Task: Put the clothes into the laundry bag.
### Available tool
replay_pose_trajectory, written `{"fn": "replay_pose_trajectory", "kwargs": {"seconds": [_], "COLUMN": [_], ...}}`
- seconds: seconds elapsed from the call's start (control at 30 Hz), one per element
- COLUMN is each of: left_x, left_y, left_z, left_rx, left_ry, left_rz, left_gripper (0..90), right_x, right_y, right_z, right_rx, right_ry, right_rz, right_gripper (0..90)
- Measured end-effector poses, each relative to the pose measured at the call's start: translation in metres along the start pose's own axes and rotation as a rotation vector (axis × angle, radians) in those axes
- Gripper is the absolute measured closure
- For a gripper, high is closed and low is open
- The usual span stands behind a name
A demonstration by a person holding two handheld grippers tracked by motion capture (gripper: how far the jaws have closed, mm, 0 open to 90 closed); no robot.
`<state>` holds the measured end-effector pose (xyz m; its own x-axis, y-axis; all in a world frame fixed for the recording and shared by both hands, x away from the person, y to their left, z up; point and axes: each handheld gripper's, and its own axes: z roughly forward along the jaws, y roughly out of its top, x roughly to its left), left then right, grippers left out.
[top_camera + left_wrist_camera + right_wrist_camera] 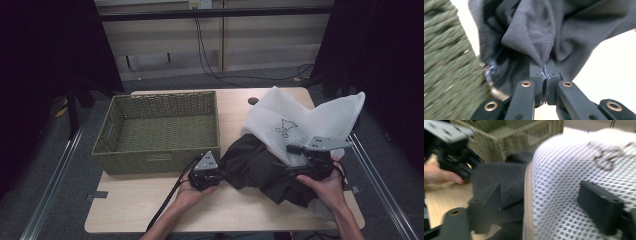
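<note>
The left gripper [545, 75] pinches a fold of the dark garment [260, 167], which lies at its 3 o'clock. The right gripper [539, 202] is spread over the white mesh bag [300, 120]; no writing is readable.

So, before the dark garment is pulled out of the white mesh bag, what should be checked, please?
1. Left tool shut on the dark garment: ok, a fold of the cloth is pinched between its jaws.
2. Right tool gripping the white mesh bag: not ok, its jaws stand open around the bag's edge without pressing it.
3. Garment free of the bag: not ok, part of it is under the mesh.
4. Woven basket ready to receive: ok, it sits open beside the left tool.
5. Zipper or seam caught on the cloth: cannot tell, the pictures are blurred there.
</note>
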<state>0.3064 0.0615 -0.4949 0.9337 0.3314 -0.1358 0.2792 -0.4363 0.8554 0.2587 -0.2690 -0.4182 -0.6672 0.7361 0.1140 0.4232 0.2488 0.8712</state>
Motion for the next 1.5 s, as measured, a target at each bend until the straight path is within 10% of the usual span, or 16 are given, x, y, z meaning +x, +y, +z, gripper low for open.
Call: {"fn": "replay_pose_trajectory", "kwargs": {"seconds": [0.37,0.77,1.2,1.5], "left_x": [-0.023,-0.022,-0.013,-0.012], "left_y": [0.041,0.072,0.068,0.061], "left_z": [0.025,0.042,0.034,-0.018], "left_rx": [-0.041,-0.049,-0.073,-0.167], "left_ry": [-0.052,-0.093,-0.092,-0.084], "left_rz": [0.069,0.039,-0.005,0.043], "left_gripper": [87.6,87.6,83.5,57.5], "right_x": [0.011,0.023,0.016,0.0], "right_y": [0.0,-0.014,-0.024,-0.027], "right_z": [0.032,0.071,0.069,0.047], "right_rx": [0.072,0.167,0.174,0.13], "right_ry": [0.085,0.145,0.03,0.135], "right_rz": [-0.026,-0.062,-0.092,-0.017], "right_gripper": [0.0,0.2,67.4,73.2]}}
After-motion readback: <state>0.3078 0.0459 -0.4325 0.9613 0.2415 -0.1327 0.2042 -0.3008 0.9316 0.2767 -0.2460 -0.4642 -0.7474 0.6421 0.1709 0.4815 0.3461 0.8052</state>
